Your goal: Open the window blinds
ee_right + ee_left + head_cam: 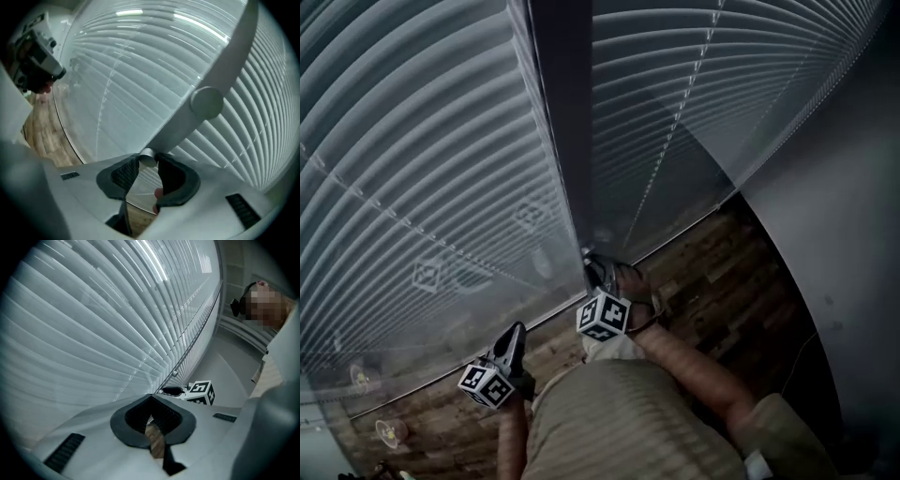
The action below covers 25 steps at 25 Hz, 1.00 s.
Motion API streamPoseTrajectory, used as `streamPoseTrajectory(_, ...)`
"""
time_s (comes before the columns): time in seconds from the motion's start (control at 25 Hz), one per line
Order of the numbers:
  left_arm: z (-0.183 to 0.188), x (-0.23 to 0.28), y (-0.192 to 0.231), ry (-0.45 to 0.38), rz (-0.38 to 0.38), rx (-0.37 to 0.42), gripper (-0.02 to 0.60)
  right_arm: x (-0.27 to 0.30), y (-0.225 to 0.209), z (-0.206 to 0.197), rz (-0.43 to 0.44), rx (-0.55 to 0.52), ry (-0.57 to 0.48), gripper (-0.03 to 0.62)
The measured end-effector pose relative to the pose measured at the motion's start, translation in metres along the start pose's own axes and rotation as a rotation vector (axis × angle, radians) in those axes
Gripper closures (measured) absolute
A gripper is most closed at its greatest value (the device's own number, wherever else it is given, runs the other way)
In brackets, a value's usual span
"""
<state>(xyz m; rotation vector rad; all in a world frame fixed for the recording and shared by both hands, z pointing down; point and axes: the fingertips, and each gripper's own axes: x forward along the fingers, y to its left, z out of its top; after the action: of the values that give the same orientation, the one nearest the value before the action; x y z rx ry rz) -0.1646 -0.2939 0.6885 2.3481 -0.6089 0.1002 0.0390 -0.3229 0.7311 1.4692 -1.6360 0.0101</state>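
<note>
Grey wand [187, 126]: hangs between the blinds [422, 187], long axis running straight up from its tip
Right gripper [148, 165]: nearer one, pinching that tip
Left gripper [151, 414]: closed, empty, off left

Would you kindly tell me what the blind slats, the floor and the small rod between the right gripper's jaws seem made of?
The blind slats are likely plastic or painted metal: thin, curved, pale strips with a soft sheen. The floor looks like wood or wood-look laminate: brown planks with visible grain. The rod is a smooth pale cylinder, slightly glossy; plastic or metal, I can't tell which.
</note>
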Motion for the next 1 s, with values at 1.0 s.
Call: streamPoseTrajectory(1.0,-0.012,-0.004,0.005,0.017,0.001,-0.007,0.569,-0.003,0.003,-0.006,0.052,0.169,-0.023,0.467)
